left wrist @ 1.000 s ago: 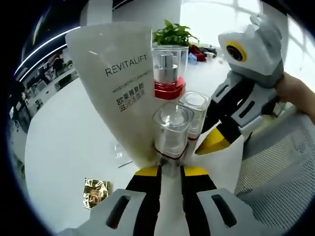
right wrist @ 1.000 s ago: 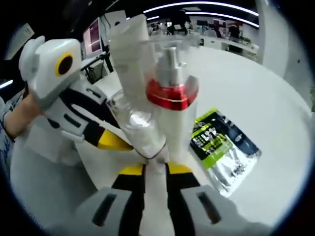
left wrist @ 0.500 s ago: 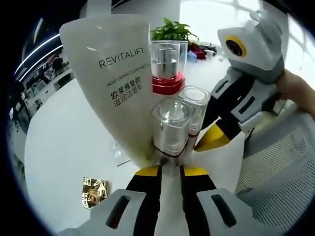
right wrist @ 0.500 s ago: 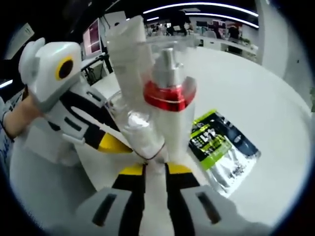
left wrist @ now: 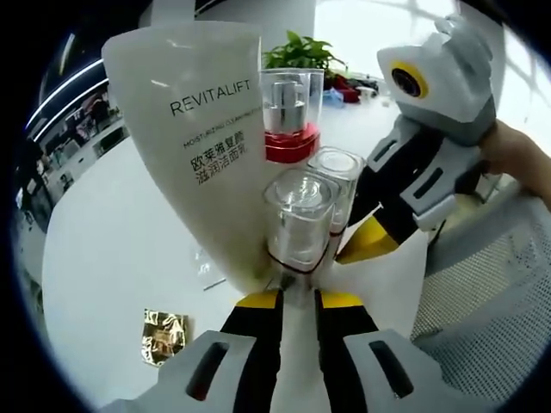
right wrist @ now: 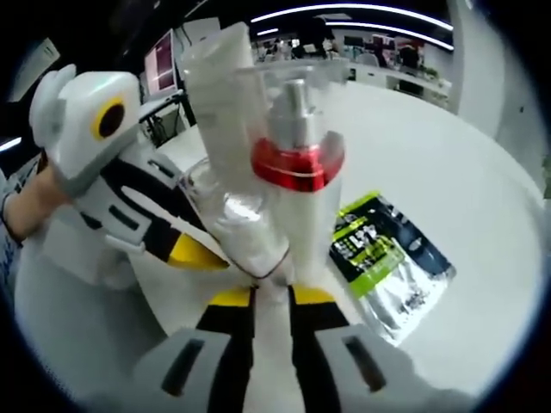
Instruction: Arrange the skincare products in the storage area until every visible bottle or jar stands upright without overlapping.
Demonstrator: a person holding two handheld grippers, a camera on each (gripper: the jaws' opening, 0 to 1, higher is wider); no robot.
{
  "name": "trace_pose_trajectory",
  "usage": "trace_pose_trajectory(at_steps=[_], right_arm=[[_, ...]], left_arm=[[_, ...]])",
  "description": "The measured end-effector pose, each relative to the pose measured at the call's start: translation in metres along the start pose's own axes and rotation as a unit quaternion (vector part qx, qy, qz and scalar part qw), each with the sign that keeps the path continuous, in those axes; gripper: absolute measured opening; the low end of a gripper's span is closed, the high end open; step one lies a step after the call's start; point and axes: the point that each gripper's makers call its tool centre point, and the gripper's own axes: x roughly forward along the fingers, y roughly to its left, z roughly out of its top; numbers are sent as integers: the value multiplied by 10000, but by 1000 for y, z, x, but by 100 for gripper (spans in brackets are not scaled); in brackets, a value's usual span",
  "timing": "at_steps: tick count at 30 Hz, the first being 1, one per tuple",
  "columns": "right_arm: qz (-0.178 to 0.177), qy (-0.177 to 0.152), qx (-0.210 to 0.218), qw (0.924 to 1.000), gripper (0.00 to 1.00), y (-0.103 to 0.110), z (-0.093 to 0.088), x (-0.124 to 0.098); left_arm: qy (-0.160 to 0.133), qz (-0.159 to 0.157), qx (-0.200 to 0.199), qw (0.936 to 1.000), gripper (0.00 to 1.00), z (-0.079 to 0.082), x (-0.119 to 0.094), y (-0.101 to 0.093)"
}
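Observation:
A tall white REVITALIFT tube [left wrist: 198, 146] stands cap down on a white table [left wrist: 112, 258]. Beside it stand two clear-capped bottles [left wrist: 300, 219] [left wrist: 336, 185] and a pump bottle with a red collar [left wrist: 291, 112], all upright and close together. My left gripper [left wrist: 297, 297] is shut, its tips at the foot of the nearest clear-capped bottle. My right gripper [left wrist: 349, 255] reaches in from the right, shut, its yellow tip low beside the bottles. In the right gripper view the pump bottle [right wrist: 297, 172] rises just above my right gripper [right wrist: 271, 292], with the left gripper [right wrist: 211, 256] coming in from the left.
A green and black pouch [right wrist: 387, 258] lies flat on the table right of the bottles. There is a small gold foil packet [left wrist: 168, 335] on the table at the lower left. White mesh [left wrist: 491, 292] lies to the right, a potted plant [left wrist: 301, 52] stands behind, and a person's hand [left wrist: 516, 159] holds the right gripper.
The left gripper view has crept slightly nearer the tube, which looms a little larger. The right gripper has shifted slightly. The bottles keep their places.

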Motion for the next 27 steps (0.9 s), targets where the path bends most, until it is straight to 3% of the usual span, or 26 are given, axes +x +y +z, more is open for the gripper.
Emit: trace_pose_trajectory(at_steps=[27], right_arm=[[-59,-11,-61,10000,14,-1,2,-1]], left_arm=[[-17,25,8,10000,10,1,-2,-1]])
